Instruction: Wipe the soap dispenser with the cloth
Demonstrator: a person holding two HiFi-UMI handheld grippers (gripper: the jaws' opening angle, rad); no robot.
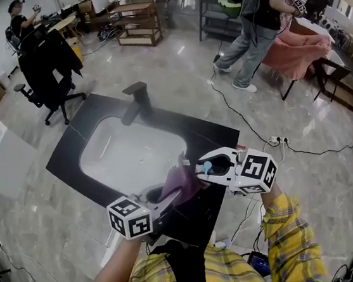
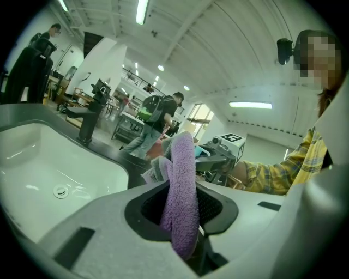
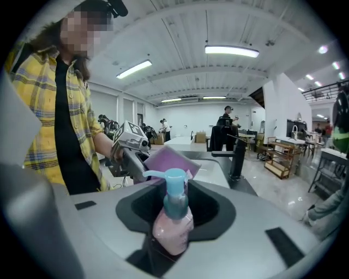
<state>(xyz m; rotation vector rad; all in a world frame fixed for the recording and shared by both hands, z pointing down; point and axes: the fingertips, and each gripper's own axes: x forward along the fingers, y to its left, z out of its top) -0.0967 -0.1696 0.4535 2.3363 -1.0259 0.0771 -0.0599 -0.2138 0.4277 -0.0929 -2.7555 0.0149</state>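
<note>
Clamping soap dispenser (image 3: 174, 215) body in right gripper (image 3: 172, 242): light, slick, squashy plastic, likely. Pinching soft floppy cloth (image 2: 182, 185) in left gripper (image 2: 188, 248), mid-fold.

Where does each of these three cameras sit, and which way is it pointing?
Head view: on the person's head, looking steeply down at the sink; both arms, left gripper and right gripper show.
Left gripper view: on the left gripper, looking along jaws clamped on the purple cloth; a yellow sleeve shows.
Right gripper view: on the right gripper, looking along jaws clamped on the soap dispenser; the person's torso shows.
Shared: the gripper views face each other, each showing the other gripper.
</note>
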